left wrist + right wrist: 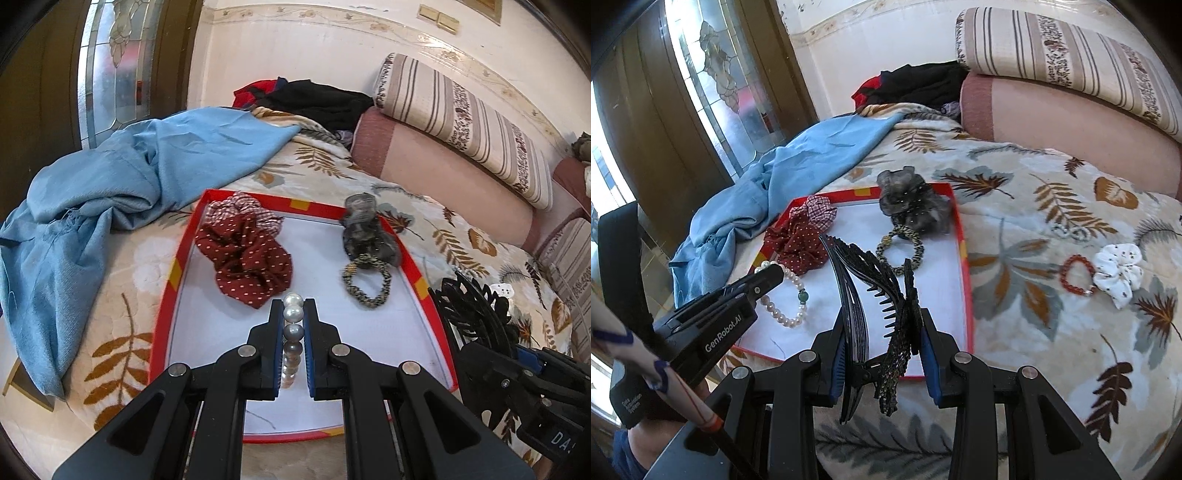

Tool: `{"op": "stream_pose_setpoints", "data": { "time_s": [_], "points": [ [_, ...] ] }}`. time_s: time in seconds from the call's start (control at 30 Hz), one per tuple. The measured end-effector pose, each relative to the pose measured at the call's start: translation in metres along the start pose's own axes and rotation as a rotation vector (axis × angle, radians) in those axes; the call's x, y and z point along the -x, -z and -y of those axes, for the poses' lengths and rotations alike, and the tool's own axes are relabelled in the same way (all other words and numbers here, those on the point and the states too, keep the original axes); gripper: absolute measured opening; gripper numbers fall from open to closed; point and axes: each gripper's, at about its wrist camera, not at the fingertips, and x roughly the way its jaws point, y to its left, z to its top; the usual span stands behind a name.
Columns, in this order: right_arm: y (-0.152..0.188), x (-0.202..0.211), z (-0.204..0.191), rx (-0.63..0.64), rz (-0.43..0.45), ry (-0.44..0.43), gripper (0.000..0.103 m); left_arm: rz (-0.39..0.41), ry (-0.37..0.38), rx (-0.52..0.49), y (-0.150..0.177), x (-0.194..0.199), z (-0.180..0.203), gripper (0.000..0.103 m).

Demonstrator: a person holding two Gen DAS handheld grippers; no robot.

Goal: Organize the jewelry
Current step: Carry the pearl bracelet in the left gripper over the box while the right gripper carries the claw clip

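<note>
Both grippers hold pieces over the red-rimmed tray [173, 266].
The left gripper [293, 317] pinches a pearl bracelet [293, 314] in narrow jaws, low over the tray's white floor; the right gripper [882, 332] clamps a glossy black toothed hair clip [864, 280]. Only the right view shows a red bead bracelet [1076, 275] and white scrunchie [1119, 273] out on the leaf-print blanket [1015, 229], with open room around them.

A leaf-patterned bedspread [1034, 221] meets stacked bolsters [461, 147] under a cream wall, beside what seems a stained-glass door [114, 66].
</note>
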Motion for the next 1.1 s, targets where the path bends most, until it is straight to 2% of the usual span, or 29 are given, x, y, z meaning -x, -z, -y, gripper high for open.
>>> {"op": "stream_pose_setpoints", "data": {
  "time_s": [0.5,1.1],
  "points": [
    [-0.006,-0.038,-0.005,-0.016,-0.059,0.009,0.038,-0.018,-0.026,0.04,-0.002,-0.02,-0.024,0.009],
    [-0.008,-0.069,0.003,-0.053,-0.104,0.003,0.037,-0.044,-0.042,0.052,-0.008,-0.04,-0.035,0.009]
  ]
}}
